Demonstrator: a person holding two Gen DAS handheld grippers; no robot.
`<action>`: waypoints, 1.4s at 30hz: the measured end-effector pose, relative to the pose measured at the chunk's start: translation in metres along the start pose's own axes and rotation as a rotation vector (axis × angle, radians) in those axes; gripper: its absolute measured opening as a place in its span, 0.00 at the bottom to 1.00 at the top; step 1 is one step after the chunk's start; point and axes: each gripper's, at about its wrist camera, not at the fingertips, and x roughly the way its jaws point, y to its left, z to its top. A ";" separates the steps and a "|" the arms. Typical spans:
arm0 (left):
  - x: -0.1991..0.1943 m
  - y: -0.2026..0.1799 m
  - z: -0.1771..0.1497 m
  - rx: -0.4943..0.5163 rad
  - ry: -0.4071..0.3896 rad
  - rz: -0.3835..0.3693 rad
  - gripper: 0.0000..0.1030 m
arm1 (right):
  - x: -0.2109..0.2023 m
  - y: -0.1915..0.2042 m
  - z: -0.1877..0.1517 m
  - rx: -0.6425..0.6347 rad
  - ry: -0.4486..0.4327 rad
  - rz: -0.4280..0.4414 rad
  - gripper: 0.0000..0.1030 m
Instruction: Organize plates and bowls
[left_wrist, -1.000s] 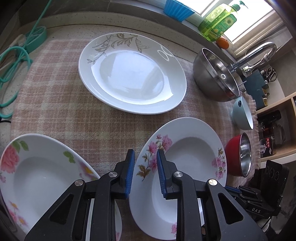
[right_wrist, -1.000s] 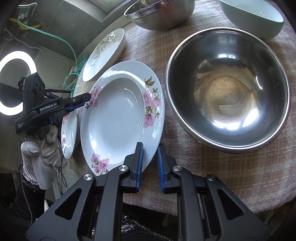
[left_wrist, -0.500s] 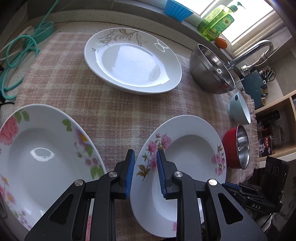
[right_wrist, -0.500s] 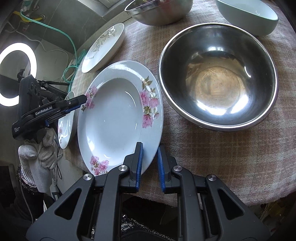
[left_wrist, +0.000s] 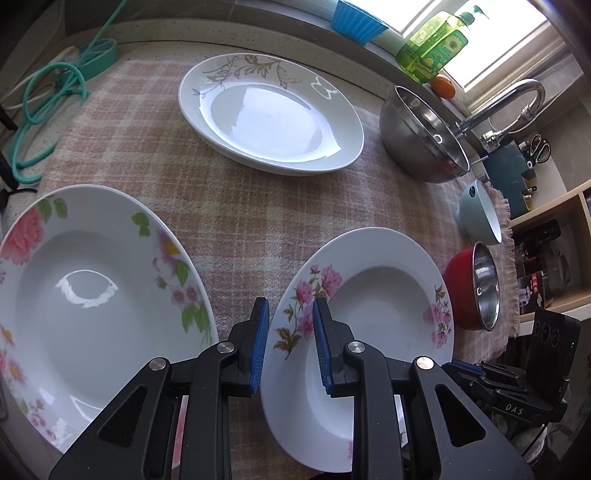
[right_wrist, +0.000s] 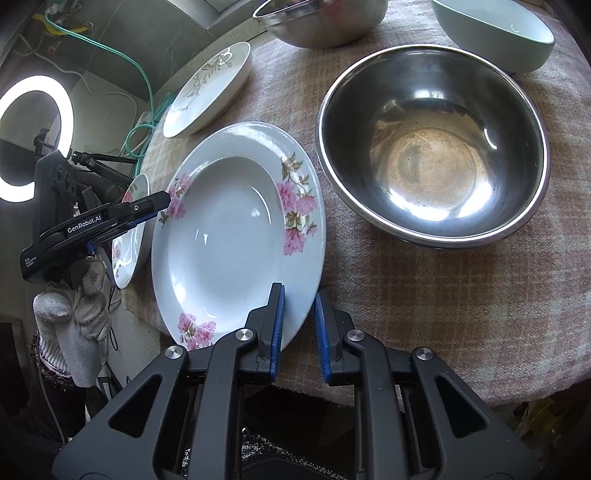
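We note: left gripper (left_wrist: 288, 345) and right gripper (right_wrist: 298, 330), both pinching opposite rims of the pink-flowered plate (right_wrist: 225, 236); bare cloth (right_wrist: 424, 295) alongside.

Pink-flower plate (right_wrist: 229, 236) is white and deep-welled, its near rim off the checked cloth, tilted, both side rims between tool pads. Peony plate (left_wrist: 85, 299) with green leaves lies flat at the left. Gold-vine plate (left_wrist: 269, 118) lies flat further back. Large steel bowl (left_wrist: 421, 136) sits upright at back right near the faucet. Pale blue bowl (left_wrist: 478, 214) and red-outside steel bowl (left_wrist: 476, 288) stand upright along the right edge, just beside each other.
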 end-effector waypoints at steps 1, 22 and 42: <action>0.000 0.000 0.000 -0.003 0.000 -0.002 0.21 | 0.000 0.000 0.000 0.001 0.001 0.000 0.16; -0.058 0.012 -0.016 -0.060 -0.149 0.012 0.38 | -0.044 0.039 0.011 -0.140 -0.133 -0.043 0.56; -0.117 0.111 -0.070 -0.361 -0.309 0.128 0.38 | 0.012 0.131 0.053 -0.312 -0.052 0.063 0.56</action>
